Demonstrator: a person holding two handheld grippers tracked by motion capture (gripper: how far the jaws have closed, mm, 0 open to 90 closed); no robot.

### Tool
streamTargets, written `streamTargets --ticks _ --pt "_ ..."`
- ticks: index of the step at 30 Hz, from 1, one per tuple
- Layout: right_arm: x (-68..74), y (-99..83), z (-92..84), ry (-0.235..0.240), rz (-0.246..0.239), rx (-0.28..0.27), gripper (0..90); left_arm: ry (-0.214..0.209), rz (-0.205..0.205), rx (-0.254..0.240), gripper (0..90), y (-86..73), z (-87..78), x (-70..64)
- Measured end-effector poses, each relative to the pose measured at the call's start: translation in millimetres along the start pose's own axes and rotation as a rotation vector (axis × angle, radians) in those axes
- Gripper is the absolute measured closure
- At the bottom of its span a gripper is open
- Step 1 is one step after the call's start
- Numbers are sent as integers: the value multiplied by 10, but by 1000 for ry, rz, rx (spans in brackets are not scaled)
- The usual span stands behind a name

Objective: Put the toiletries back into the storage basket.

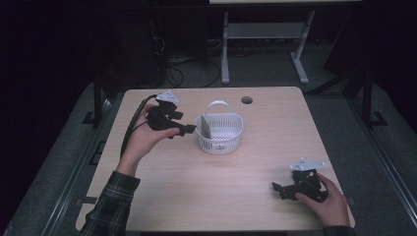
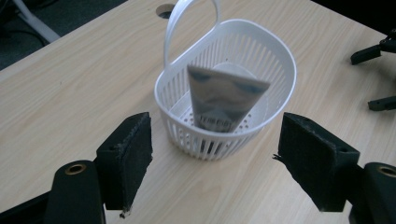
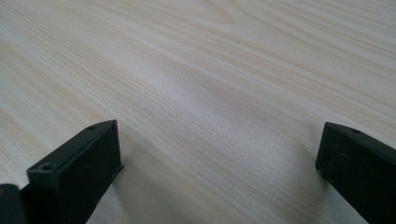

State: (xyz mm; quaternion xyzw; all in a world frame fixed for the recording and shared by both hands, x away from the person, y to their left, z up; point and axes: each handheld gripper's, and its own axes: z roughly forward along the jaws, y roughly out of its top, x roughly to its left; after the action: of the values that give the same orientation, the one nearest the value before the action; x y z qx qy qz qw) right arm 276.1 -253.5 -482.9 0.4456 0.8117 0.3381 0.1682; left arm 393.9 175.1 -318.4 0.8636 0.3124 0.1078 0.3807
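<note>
A white slotted basket (image 1: 221, 137) with an upright handle stands near the middle of the wooden table (image 1: 216, 196). A grey flat pouch (image 1: 203, 125) leans upright inside its left end. In the left gripper view the pouch (image 2: 224, 100) rests against the basket (image 2: 280, 60) wall, tilted. My left gripper (image 1: 189, 129) hovers just left of the basket, open, nothing between its fingers (image 2: 126, 158). My right gripper (image 1: 276, 188) rests low at the table's front right, open, jaws wide over bare wood (image 3: 215, 116).
A round cable hole (image 1: 247, 100) lies in the table's far edge behind the basket. White desk legs (image 1: 225, 49) stand on the dark floor beyond. In the left gripper view the other gripper's black jaws (image 2: 373, 53) show at the far right.
</note>
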Motion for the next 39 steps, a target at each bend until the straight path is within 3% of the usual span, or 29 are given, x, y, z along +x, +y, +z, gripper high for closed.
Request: streamTargets --ticks 11,21,39 --pt "0 0 1 -1 0 0 0 23 -24 3 252 -342 -148 31" --pt "-1 0 0 -1 -1 0 0 41 -59 19 252 -707 -133 10" --pt "0 0 0 -1 0 1 0 92 -74 39 254 -1246 -135 -71"
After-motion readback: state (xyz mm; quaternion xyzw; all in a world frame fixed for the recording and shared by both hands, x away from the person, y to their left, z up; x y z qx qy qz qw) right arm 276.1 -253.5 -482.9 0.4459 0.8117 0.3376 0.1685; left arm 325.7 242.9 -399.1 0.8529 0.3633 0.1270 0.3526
